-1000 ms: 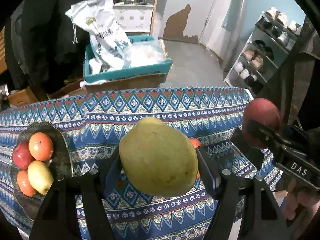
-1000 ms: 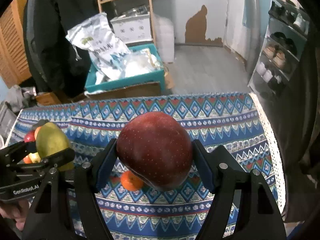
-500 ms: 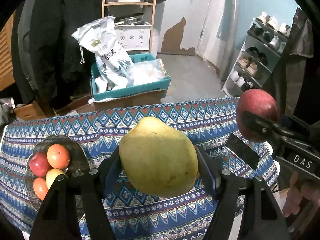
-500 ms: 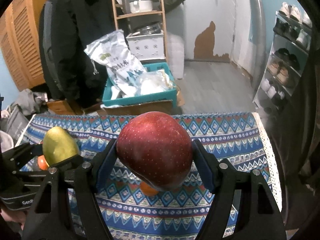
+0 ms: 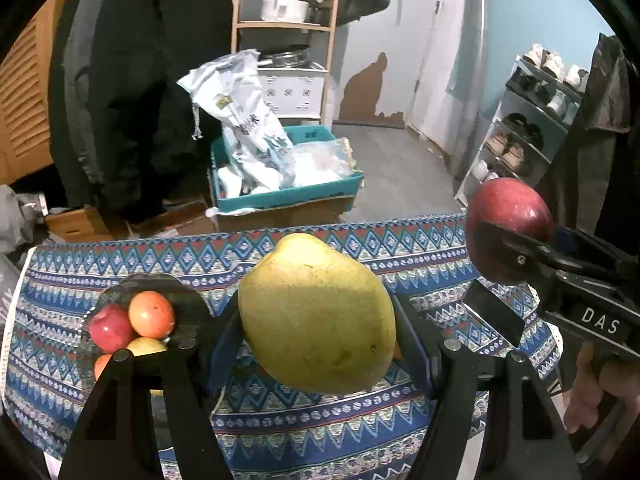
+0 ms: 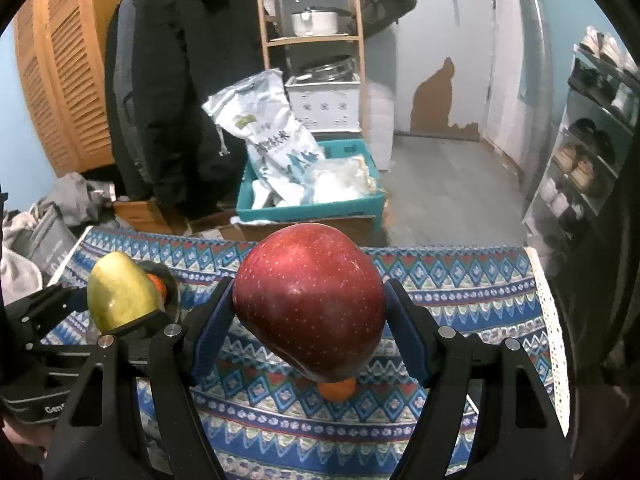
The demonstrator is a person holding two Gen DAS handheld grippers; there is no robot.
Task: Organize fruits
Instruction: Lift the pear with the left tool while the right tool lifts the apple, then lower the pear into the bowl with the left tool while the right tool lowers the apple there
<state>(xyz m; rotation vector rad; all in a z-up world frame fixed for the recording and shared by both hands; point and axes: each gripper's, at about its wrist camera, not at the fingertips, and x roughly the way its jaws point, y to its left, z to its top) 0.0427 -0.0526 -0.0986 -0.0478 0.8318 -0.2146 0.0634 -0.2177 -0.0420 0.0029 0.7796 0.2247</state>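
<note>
Higher up than a second ago, table cloth (image 5: 400,248) farther below. Left gripper (image 5: 316,320) squeezing a smooth yellow-green pear (image 5: 316,312); right gripper (image 6: 308,308) squeezing a shiny, speckled red apple (image 6: 308,300). Round fruits piled on dark plate (image 5: 188,300).

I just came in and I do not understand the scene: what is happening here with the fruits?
A person is sorting fruit with a pair of tongs in each hand. The left tongs grip a yellow-green pear, and the right tongs grip a red apple, both held above the patterned tablecloth. A dark plate on the left side already holds several fruits. One small orange fruit lies loose on the cloth.
</note>
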